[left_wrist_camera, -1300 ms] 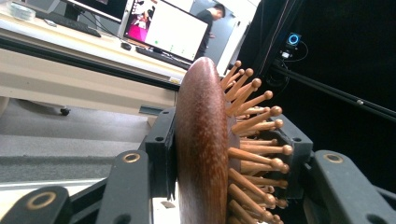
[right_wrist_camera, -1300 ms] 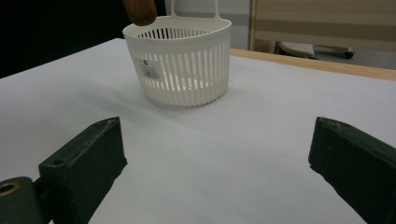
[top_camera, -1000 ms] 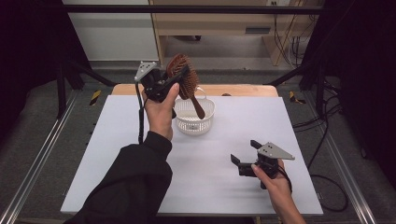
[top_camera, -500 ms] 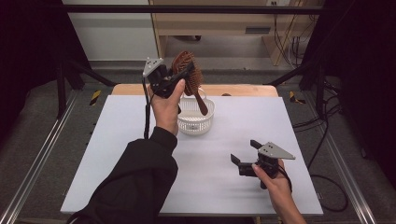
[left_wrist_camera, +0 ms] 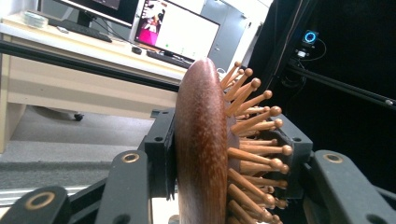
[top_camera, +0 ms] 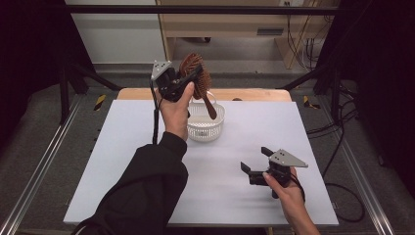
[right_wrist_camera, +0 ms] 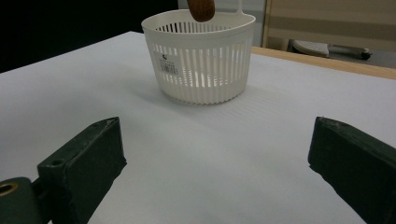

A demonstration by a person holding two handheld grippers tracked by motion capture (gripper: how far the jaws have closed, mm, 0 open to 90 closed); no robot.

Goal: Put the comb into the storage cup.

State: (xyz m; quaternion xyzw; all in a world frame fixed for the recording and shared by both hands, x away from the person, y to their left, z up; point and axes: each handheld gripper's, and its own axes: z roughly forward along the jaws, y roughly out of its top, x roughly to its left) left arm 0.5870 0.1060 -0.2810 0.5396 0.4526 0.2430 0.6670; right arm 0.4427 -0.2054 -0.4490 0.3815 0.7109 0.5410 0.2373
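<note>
Left gripper is raised above the far side of the table, clamped on a wooden paddle hairbrush. In the left gripper view the 2 black jaws pinch the brush head between them: 1 pad sits flat against the smooth dark-brown back, the other presses into the side with the ball-tipped wooden bristles. The brush head stands on edge in that view, bristles pointing to the picture's right. In the high view the brush handle slants down and right from the head, its end hanging over the rim of a white slotted plastic basket; from here I cannot tell whether the handle touches the rim. The basket stands upright on the white table surface, just beside the left hand, towards the far edge. In the right gripper view the basket has a small label on its wall, and the rounded brown handle tip hangs above its opening. Right gripper is at the near right of the table, well apart from the basket, jaws spread wide with nothing between them, bare table under them. Right hand holds it low over the surface, grey 3-cornered plate on top.
</note>
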